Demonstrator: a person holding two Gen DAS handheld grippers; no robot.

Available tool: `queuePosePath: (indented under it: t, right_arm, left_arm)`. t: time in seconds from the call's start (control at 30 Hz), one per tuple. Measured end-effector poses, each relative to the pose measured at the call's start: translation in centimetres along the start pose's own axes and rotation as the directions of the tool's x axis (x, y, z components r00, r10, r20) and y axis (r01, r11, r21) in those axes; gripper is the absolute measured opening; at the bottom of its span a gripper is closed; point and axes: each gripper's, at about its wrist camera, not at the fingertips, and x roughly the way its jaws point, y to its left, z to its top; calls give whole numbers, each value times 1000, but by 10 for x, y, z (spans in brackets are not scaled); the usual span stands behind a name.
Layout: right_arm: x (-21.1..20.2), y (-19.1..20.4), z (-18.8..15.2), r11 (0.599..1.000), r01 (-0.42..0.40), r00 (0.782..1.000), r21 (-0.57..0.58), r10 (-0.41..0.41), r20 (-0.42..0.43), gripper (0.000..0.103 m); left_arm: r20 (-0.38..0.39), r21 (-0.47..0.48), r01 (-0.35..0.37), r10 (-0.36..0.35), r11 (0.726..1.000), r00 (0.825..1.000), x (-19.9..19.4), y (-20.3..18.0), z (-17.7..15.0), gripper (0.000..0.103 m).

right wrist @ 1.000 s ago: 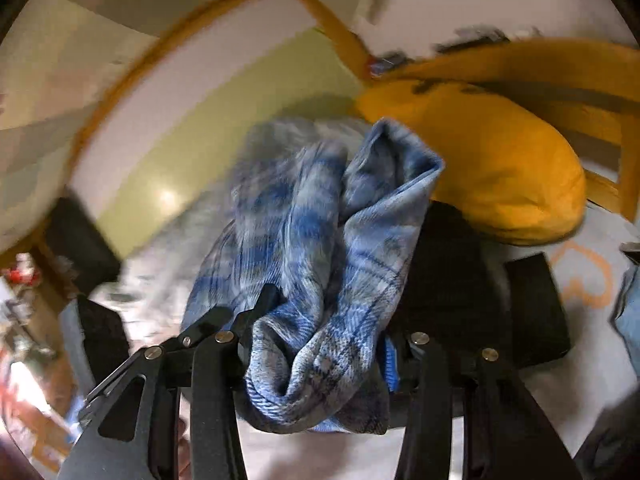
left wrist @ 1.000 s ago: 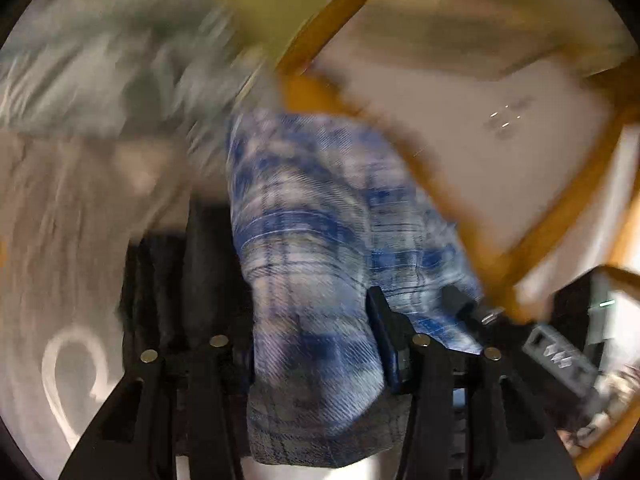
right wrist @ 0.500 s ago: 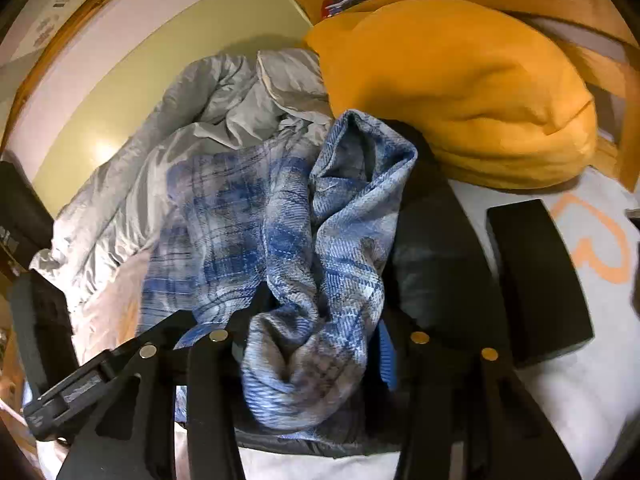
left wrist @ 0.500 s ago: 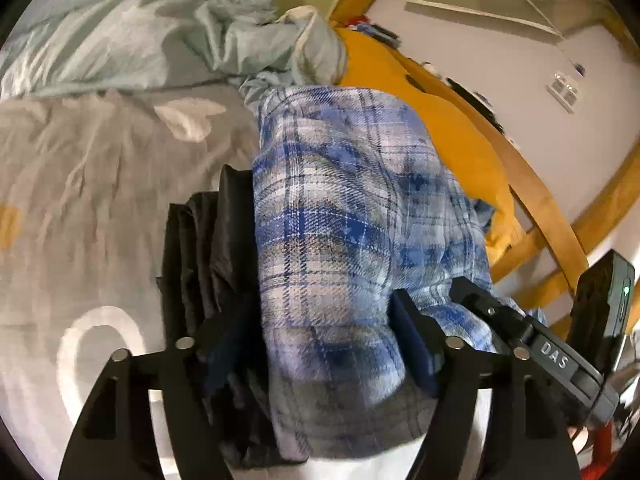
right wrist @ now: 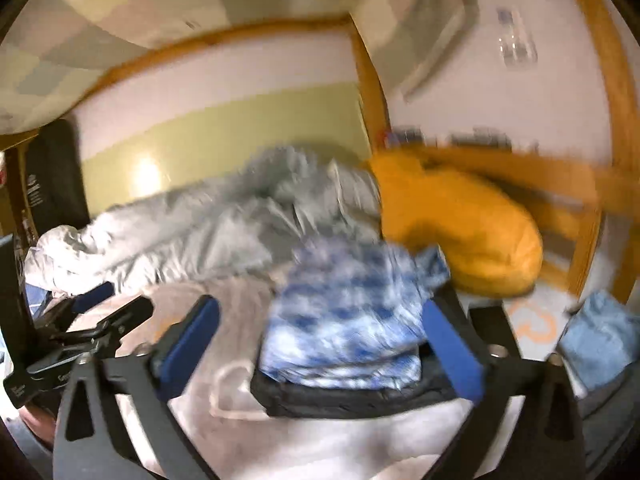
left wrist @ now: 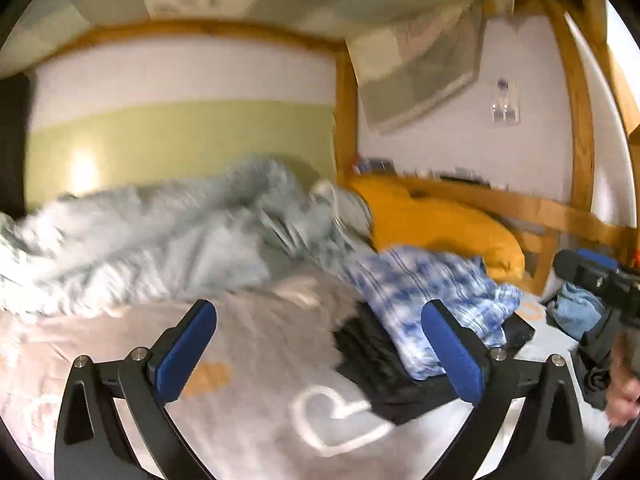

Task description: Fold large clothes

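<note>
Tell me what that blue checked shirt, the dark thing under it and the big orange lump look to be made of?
Blue checked shirt: soft woven cloth, perhaps flannel; matte, rumpled plaid folds. Dark garment beneath: thicker black fabric, dull; blur hides the weave. Orange pillow: stuffed cloth cover, smooth and matte, puffed rounded shape. All guesses from blurred views.

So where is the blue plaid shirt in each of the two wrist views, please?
Left wrist view: the blue plaid shirt is right of centre, lying on a black folded garment, partly behind the right finger.
Right wrist view: the shirt is at centre, on the same black garment, between the open fingers but not gripped.
Shared landmark: the orange pillow, just behind and right of the shirt in both views.
</note>
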Motion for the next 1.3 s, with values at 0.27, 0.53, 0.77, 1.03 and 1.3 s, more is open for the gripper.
queuePosePath:
  t: [0.27, 0.53, 0.77, 1.03, 1.3]
  right_arm:
    - [-29, 52, -3, 999, 52, 996, 1, -52, 74, 103]
    - [-21, 83, -76, 991, 127, 988, -31, -124, 92, 103]
    - [0, 72, -129, 989, 150, 988, 15, -150, 28, 103]
    - [32, 76, -168, 982, 186, 982, 19, -185, -34, 103]
    - [40, 91, -170, 982, 181, 981, -51, -184, -57, 103]
  left_arm:
    - [95, -18, -29, 31, 999, 995, -75, 53, -14, 103]
    - [97, 36, -68, 64, 997, 993, -90, 74, -65, 103]
    - [56, 37, -101, 99, 994, 994, -55, 82, -106, 103]
    - [-25, 63, -88, 89, 994, 996, -14, 85, -150, 103]
    - [-38, -1, -82, 82, 997, 996, -11, 97, -152, 103]
